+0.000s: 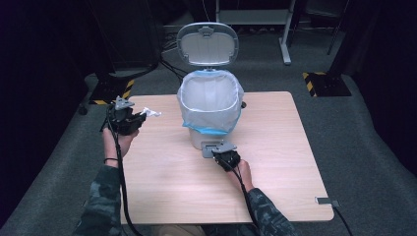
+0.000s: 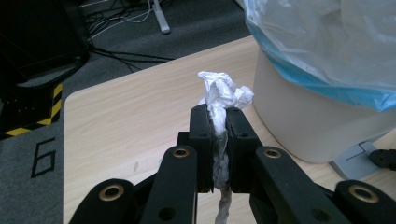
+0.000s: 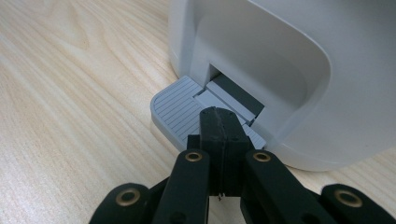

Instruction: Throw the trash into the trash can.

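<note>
Above the table's (image 1: 275, 162) left edge, a crumpled tissue (image 2: 223, 93) (light, soft, best pinched mid-wad) is clamped between the closed jaws of the left gripper (image 2: 215, 122), while the bin's (image 1: 209, 105) pedal (image 3: 180, 109) is pressed by the closed, empty right gripper (image 3: 223, 122).

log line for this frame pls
left claw: shut on tissue | right claw: shut, pressing pedal | bin lid: open

We see the bin (image 1: 209, 115) standing mid-table with its lid (image 1: 207, 43) raised, so its lined mouth lies open from above. Bare tabletop (image 1: 275, 147) stretches wide on both sides of it. The pedal (image 3: 180, 109) juts out at its near base.
</note>
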A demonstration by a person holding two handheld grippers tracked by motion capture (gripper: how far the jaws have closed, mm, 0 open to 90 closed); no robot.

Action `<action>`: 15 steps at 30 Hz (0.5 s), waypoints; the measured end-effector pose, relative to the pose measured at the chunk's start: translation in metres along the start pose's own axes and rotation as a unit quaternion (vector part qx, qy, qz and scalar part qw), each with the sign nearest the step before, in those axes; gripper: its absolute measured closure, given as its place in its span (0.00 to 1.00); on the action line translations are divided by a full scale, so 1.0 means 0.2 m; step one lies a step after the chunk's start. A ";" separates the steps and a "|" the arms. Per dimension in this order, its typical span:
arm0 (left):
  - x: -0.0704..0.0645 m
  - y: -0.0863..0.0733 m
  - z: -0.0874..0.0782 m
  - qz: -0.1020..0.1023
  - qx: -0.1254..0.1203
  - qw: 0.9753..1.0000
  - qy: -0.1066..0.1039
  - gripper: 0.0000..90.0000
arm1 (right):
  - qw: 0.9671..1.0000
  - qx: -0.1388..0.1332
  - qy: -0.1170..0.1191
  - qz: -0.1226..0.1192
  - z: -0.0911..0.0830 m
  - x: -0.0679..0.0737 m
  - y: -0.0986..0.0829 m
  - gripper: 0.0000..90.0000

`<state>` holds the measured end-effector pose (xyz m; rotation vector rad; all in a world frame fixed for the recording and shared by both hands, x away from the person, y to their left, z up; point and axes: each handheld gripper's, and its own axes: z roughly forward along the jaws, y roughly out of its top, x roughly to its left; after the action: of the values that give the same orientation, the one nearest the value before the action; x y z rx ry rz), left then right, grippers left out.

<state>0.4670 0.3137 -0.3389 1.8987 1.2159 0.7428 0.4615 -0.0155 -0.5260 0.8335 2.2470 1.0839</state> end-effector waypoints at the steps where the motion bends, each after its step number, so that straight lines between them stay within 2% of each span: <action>1: 0.00 0.01 0.00 0.001 -0.003 1.000 0.001 0.92 | 1.000 0.000 0.000 0.000 0.00 0.00 0.00 1.00; 15: -0.02 0.15 -0.04 0.015 -0.012 1.000 -0.003 0.92 | 1.000 0.002 0.002 0.001 0.00 0.00 0.00 1.00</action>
<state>0.4737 0.3052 -0.3102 1.9027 1.1711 0.7633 0.4616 -0.0161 -0.5258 0.8372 2.2525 1.0827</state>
